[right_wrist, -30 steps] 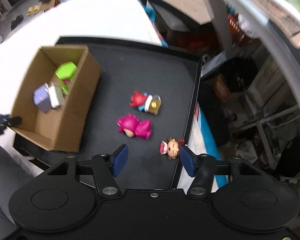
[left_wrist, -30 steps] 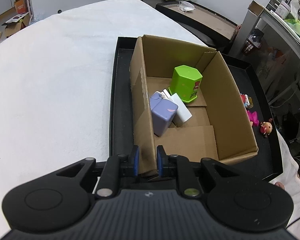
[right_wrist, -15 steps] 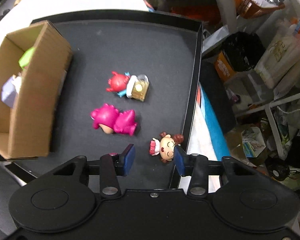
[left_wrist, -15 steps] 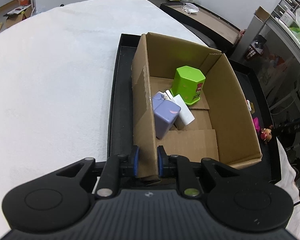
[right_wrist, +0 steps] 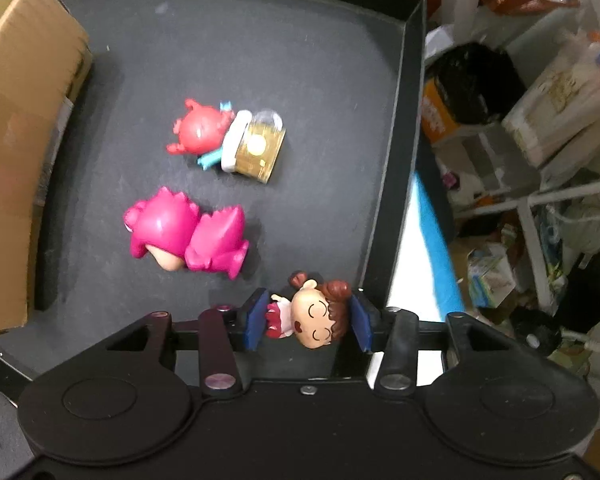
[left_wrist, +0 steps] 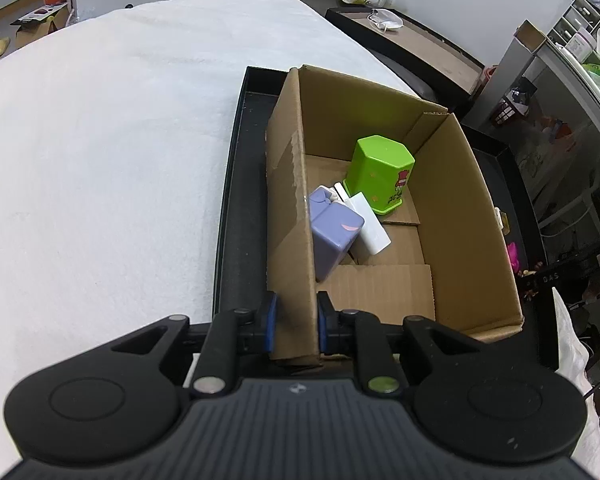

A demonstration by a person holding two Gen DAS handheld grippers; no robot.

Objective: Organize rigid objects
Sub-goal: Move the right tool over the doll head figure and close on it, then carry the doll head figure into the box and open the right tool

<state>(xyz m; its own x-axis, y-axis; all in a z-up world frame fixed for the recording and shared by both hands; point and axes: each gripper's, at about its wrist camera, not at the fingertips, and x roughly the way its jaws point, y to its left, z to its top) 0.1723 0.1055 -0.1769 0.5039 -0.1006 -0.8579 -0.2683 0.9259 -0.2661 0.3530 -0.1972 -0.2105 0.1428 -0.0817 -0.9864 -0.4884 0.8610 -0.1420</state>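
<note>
My left gripper [left_wrist: 294, 328] is shut on the near left wall of the cardboard box [left_wrist: 452, 200]. The box stands on a black tray [left_wrist: 240, 200] and holds a green hexagonal container [left_wrist: 380, 172], a purple box [left_wrist: 332, 232] and a white block [left_wrist: 372, 228]. My right gripper [right_wrist: 308, 322] points down at the tray [right_wrist: 260, 40]. Its blue pads sit against both ends of a small brown-haired doll [right_wrist: 316, 320] lying near the tray's right rim. A pink figure [right_wrist: 180, 232] and a red figure on a gold base [right_wrist: 204, 132] lie further in.
The tray rests on a white cloth-covered table [left_wrist: 100, 160]. The box's outer wall [right_wrist: 20, 120] is at the left of the right wrist view. Past the tray's right rim [right_wrist: 408, 160] are a drop to the floor, shelves and clutter. A dark side table [left_wrist: 412, 40] stands behind.
My right gripper has come down over the tray, narrowed, and now has the brown-haired doll between its pads. My left gripper has kept its hold on the box wall.
</note>
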